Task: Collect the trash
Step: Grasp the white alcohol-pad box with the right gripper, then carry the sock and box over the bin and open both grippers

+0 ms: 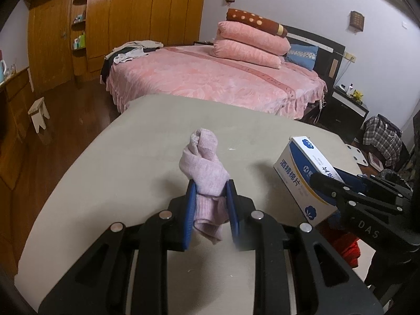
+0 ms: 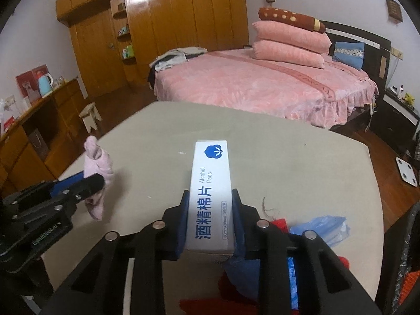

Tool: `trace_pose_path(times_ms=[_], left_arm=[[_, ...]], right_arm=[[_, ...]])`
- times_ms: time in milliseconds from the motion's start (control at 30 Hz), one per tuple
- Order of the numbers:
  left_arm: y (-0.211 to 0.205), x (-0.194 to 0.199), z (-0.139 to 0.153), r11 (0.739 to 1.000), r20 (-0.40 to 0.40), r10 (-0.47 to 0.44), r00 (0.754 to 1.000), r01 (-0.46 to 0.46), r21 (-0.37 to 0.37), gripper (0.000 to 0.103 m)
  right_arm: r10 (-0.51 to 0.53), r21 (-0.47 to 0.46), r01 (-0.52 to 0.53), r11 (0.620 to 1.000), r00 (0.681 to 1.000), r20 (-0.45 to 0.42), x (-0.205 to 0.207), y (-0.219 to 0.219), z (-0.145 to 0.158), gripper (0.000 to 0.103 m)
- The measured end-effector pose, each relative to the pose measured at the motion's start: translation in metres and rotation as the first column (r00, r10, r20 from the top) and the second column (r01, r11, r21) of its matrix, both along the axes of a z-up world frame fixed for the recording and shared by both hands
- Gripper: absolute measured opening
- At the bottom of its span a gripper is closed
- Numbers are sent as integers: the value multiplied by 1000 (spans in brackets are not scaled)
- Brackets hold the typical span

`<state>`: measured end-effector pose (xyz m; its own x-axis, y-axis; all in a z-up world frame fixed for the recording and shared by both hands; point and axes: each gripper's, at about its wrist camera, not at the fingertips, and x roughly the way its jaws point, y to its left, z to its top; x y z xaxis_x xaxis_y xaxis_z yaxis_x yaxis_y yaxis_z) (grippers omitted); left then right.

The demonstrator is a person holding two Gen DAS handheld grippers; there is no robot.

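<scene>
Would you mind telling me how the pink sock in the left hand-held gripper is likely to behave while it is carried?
The pink sock looks soft and floppy: its loose end droops below the left hand-held gripper. Probably light, and its knit seems unlikely to slip.

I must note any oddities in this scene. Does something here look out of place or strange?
Yes. The left tool holds a knotted pink sock, which is clothing and not obvious trash. The right tool holds an alcohol pad box that looks intact, not crushed. A loose hair strand lies on the table.
</scene>
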<state>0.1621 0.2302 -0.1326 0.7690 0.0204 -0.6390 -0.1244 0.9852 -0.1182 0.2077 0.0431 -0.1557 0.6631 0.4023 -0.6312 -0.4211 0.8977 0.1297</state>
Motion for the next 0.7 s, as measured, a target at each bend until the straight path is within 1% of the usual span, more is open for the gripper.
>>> trace_pose_path(times_ms=[233, 333, 500, 700], left_arm=[[-9, -12, 21, 1000, 48, -15, 999, 15, 9, 22], [-19, -14, 32, 999, 66, -30, 997, 29, 14, 22], [-46, -14, 46, 997, 90, -77, 993, 76, 15, 22], [-87, -10, 54, 988, 110, -151, 982, 151, 8, 22]], right_arm=[[-7, 84, 4, 996, 999, 34, -5, -16, 28, 30], [-12, 102, 6, 995, 998, 58, -11, -26, 42, 30], [-45, 121, 34, 992, 995, 91, -18, -51, 61, 30], [-111, 132, 94, 987, 986, 127, -28, -93, 78, 30]])
